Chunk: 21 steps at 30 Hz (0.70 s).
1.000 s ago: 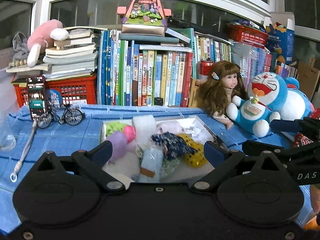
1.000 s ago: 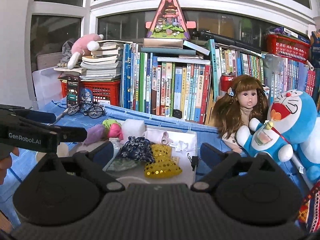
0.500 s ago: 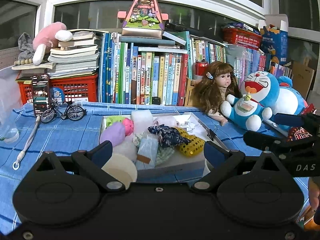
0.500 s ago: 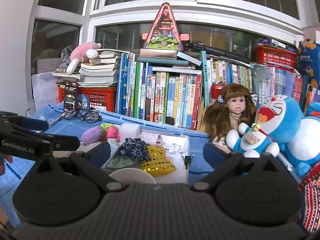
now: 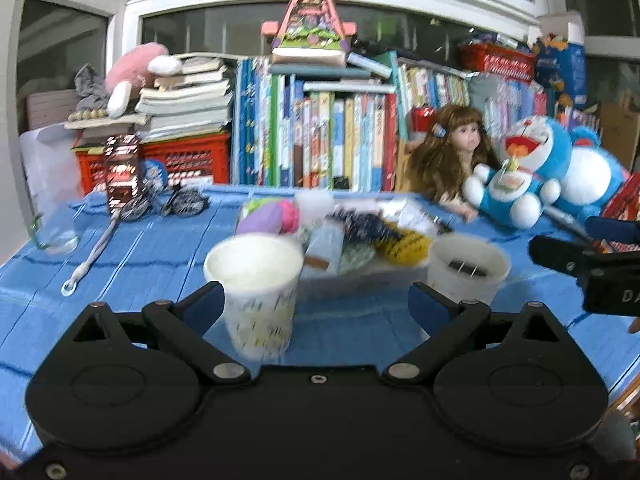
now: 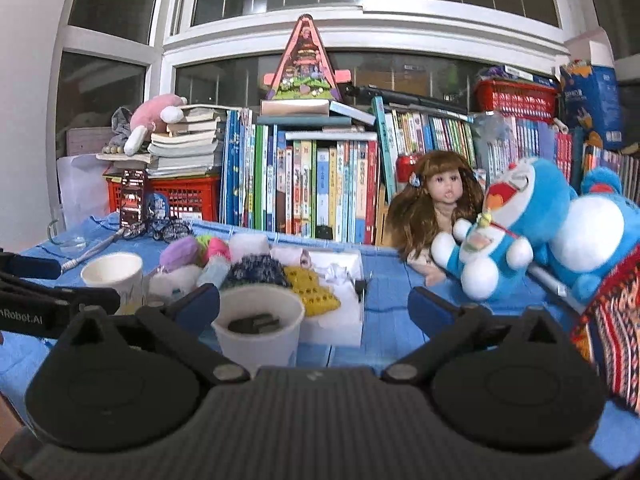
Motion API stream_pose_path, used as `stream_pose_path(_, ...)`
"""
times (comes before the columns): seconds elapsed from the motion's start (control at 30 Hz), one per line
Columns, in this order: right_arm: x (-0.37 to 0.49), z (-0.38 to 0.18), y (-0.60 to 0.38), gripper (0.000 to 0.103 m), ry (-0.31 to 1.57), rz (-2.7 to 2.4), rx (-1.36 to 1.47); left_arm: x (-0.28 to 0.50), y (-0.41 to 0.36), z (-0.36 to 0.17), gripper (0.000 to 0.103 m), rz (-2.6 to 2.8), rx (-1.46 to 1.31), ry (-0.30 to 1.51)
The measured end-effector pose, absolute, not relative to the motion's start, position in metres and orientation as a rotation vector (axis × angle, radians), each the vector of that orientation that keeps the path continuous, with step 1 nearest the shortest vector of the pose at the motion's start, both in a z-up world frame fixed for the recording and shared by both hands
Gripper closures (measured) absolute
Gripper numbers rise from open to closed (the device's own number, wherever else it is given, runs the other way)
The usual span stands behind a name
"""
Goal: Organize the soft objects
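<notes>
On the blue tablecloth, in front of a long row of books, stands a white tray that holds the soft objects in a heap. Two paper cups stand just before the tray: the left cup looks empty, the right cup has dark pieces inside. The left gripper and the right gripper both have their jaws spread wide, holding nothing.

two paper cups stand before the white tray, blocking a low approach; blue cloth right of the tray lies bare
</notes>
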State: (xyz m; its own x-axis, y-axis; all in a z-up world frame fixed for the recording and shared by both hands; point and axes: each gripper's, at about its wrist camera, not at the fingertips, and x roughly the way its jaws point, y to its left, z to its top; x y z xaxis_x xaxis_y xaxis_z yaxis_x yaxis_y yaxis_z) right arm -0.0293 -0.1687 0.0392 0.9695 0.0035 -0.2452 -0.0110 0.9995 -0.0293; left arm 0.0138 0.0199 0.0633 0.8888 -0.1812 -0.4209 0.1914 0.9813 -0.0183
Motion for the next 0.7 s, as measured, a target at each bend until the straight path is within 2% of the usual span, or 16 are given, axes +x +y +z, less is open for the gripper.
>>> stream_pose_path(0.23, -0.032, -0.005, -0.163, 0.000, 0.337, -0.017, -0.010, 0.013, 0.024, 0.018, 0.005, -0.145, -0.027, 0.550)
stream_pose_path(0.7, -0.021, -0.046, -0.148, 0.000, 0.437, -0.046, -0.017, 0.030, 0.020, -0.017, 0.005, -0.081, -0.009, 0.620)
